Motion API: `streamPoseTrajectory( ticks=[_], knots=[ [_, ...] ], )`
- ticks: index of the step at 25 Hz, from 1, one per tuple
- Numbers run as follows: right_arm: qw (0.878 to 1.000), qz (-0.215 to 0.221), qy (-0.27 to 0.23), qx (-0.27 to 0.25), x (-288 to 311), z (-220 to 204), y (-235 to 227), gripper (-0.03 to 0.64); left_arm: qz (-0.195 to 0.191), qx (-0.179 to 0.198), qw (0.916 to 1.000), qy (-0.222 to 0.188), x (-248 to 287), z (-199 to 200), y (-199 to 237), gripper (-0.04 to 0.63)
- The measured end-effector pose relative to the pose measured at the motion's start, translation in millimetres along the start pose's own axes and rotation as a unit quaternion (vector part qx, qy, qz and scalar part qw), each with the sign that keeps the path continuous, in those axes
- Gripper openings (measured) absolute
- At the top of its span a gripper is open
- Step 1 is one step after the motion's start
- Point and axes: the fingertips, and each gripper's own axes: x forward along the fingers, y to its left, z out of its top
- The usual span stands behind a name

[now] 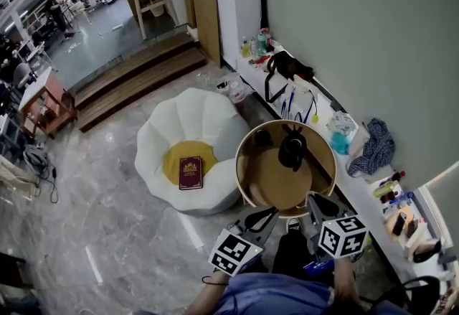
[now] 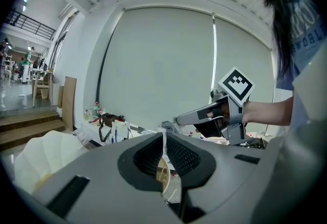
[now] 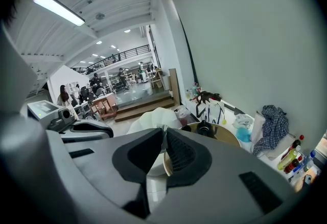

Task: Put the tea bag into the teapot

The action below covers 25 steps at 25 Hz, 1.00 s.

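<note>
The black teapot (image 1: 292, 151) stands on the round tabletop (image 1: 267, 184). The 2 grippers are held near the teapot, at the edge closest to the person. The left gripper (image 1: 270, 213) has its jaws pressed together on nothing. The right gripper (image 1: 314, 200) looks the same. The tea bag cannot be made out.

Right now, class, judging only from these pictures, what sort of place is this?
Probably a lounge corner in a large open workspace: a white petal-shaped armchair beside a round table carrying a black teapot, wooden steps, and people at desks beyond.
</note>
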Motion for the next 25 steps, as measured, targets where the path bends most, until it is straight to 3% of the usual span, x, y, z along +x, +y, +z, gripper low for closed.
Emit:
streamPoseTrajectory(
  ticks=[13,25],
  knots=[
    [0.997,0.064,0.022,-0.028,73.1,59.1,-103.9,0.041,0.085,-0.043,0.9955,0.001,107.4,23.3,57.6,0.018],
    [0.987,0.127,0.078,-0.066,162.2,78.3,-175.5,0.041,0.134,-0.075,0.9867,0.053,175.8,8.7,78.0,0.018]
  ],
)
